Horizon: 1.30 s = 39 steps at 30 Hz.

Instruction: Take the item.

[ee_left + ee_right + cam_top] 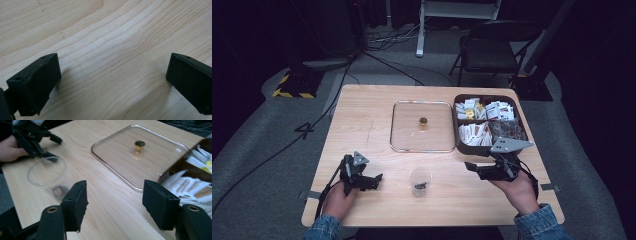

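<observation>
High view. Wooden table [377, 100]; bare wood along its left side and near edge. Clear plastic cup [420, 181] upright near the front edge, dark bits in its bottom, standing free between the two grippers. Left hand-held gripper [371, 181] low on the table left of the cup, jaws parted, nothing between them. Right hand-held gripper [476, 169] right of the cup, apart from it, jaws parted and empty. Square glass lid [422, 145] with gold knob lies flat at mid-table; its right edge sits just beside a dark box [472, 148] of sachets near the table's right edge.

Left gripper view. Both black jaws stand wide over bare wood grain; open space between them.

Right gripper view. Jaws wide, nothing gripped. Cup [47, 176] ahead to the left, beyond the left jaw, not touched. Left hand-held gripper [51, 145] beyond the cup, close to its rim. Lid [125, 170] ahead to the right, box of sachets [190, 185] at its far side. Clear wood between cup and lid.
</observation>
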### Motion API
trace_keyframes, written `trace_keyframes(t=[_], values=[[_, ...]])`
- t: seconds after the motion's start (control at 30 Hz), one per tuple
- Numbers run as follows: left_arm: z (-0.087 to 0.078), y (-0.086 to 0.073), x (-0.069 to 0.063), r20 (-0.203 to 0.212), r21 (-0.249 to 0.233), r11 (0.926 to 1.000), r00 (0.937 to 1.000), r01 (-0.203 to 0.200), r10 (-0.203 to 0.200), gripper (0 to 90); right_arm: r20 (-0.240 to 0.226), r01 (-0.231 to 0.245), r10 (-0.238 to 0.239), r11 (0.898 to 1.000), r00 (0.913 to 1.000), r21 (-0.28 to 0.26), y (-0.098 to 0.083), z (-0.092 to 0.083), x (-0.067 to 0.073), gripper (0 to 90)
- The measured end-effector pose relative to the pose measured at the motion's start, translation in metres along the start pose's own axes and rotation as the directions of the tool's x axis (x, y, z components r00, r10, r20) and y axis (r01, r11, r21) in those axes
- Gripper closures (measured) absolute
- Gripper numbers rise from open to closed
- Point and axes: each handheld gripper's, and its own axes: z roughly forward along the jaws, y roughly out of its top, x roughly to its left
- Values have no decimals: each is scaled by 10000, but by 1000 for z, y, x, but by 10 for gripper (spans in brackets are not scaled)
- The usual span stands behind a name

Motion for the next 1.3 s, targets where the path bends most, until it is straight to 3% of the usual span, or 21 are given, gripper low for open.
trace_keyframes(t=[0.3, 0.37, 0.47, 0.63, 0.73, 0.9, 1.03, 1.2, 1.27, 1.3], values=[[0, 0, 0, 2, 3, 10000, 10000, -2, 2, 0, 578, -522, 507, 9983, 9970, 252, -26, -1, -21, 304], [0, 0, 0, -1, 2, 10000, 10000, -3, 3, 0, 736, -640, 627, 9978, 9953, 151, -34, -2, -25, 278], [0, 0, 0, 1, 2, 10000, 10000, -1, 1, 0, 790, -1250, 1257, 9921, 9889, -132, -54, 1, -39, 245], [0, 0, 0, 0, 3, 10000, 10000, 1, -1, 0, 980, -1524, 1534, 9882, 9833, -177, -73, 5, -49, 233], [0, 0, 0, 0, 0, 10000, 10000, 0, 0, 0, 1031, -1422, 1433, 9897, 9843, -180, -87, 8, -54, 225], [0, 0, 0, 0, 0, 10000, 10000, 0, 0, 0, 1477, -1479, 1431, 9888, 9786, 216, -110, 14, -63, 192], [0, 0, 0, 0, 3, 10000, 10000, -3, 3, 0, 1705, -1292, 1183, 9901, 9782, 541, -120, 20, -65, 154], [0, 0, 0, 0, 2, 10000, 10000, 0, 0, 0, 1742, -1423, 1204, 9826, 9773, 1194, -128, 29, -67, 142], [0, 0, 0, -1, 1, 10000, 10000, 0, 0, 0, 1923, -1023, 787, 9880, 9782, 1160, -130, 32, -67, 119], [0, 0, 0, -1, 3, 10000, 10000, 0, 0, 0, 1944, -1069, 827, 9873, 9774, 1177, -130, 32, -67, 116]])
